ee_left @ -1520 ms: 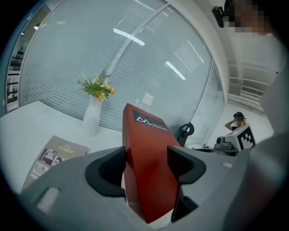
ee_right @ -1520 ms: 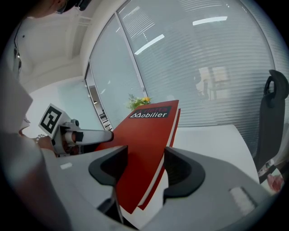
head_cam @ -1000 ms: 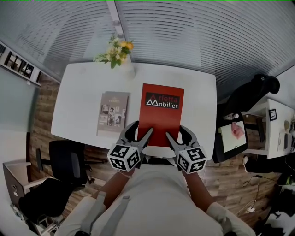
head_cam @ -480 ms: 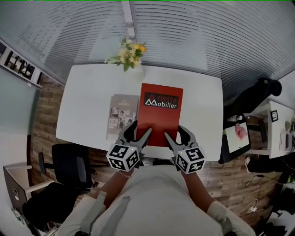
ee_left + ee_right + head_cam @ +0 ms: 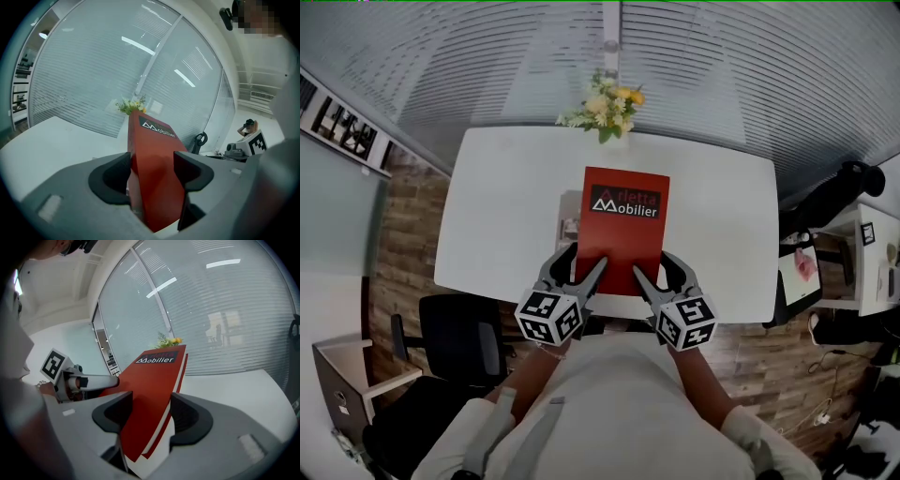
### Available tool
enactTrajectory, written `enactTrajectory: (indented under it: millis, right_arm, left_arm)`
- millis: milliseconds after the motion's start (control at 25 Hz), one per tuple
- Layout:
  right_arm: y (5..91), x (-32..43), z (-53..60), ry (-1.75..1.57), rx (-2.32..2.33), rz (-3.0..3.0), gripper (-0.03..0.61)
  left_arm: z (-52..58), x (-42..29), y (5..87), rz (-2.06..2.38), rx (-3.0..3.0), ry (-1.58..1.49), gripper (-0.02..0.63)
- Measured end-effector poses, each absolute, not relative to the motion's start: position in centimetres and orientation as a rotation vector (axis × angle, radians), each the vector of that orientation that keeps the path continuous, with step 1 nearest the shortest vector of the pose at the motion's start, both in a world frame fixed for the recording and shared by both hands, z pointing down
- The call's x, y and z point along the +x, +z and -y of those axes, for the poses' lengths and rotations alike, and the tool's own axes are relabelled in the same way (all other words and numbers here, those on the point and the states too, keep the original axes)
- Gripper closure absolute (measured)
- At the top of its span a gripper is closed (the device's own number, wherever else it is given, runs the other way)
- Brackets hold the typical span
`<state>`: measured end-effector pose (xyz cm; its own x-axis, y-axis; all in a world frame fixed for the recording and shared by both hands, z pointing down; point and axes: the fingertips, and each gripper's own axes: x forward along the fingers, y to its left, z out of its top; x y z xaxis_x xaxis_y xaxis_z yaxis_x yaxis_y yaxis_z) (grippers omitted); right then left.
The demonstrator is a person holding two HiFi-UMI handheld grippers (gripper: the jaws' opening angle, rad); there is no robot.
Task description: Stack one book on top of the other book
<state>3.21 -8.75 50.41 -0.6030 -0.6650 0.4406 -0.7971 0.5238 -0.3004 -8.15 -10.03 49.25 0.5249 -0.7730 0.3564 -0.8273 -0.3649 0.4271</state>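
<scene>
Above the white table point(image 5: 497, 216) I hold a large red book point(image 5: 623, 225) titled "Mobilier" by its near edge. My left gripper point(image 5: 581, 274) is shut on its near left corner and my right gripper point(image 5: 651, 277) on its near right corner. The book point(image 5: 152, 154) runs between the left jaws and slopes up and away. In the right gripper view the same book point(image 5: 157, 376) sits tilted between the jaws. The grey book point(image 5: 571, 226) lies flat on the table, mostly hidden under the red one, with only a sliver showing at its left edge.
A vase of yellow and white flowers point(image 5: 606, 109) stands at the table's far edge. A black office chair point(image 5: 455, 337) is at the near left on the wooden floor. A side desk with a screen point(image 5: 802, 272) is to the right.
Both grippers have carried the red book leftward. The grey book, which lay apart to its left, is now almost wholly covered by it.
</scene>
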Motion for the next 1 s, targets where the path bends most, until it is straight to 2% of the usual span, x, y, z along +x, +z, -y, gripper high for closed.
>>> enactTrajectory:
  millis: [520,1000]
  right_arm:
    - [50.8,-5.4,7.9,0.67,1.231,2.479,0.33]
    - [50.9,-6.2,7.9,0.66,1.251,2.463,0.331]
  left_arm:
    - [9.2,-16.8,50.1,1.272,2.197,0.118,0.321]
    - [9.1,-17.4,50.8,1.215,2.21,0.135,0.321]
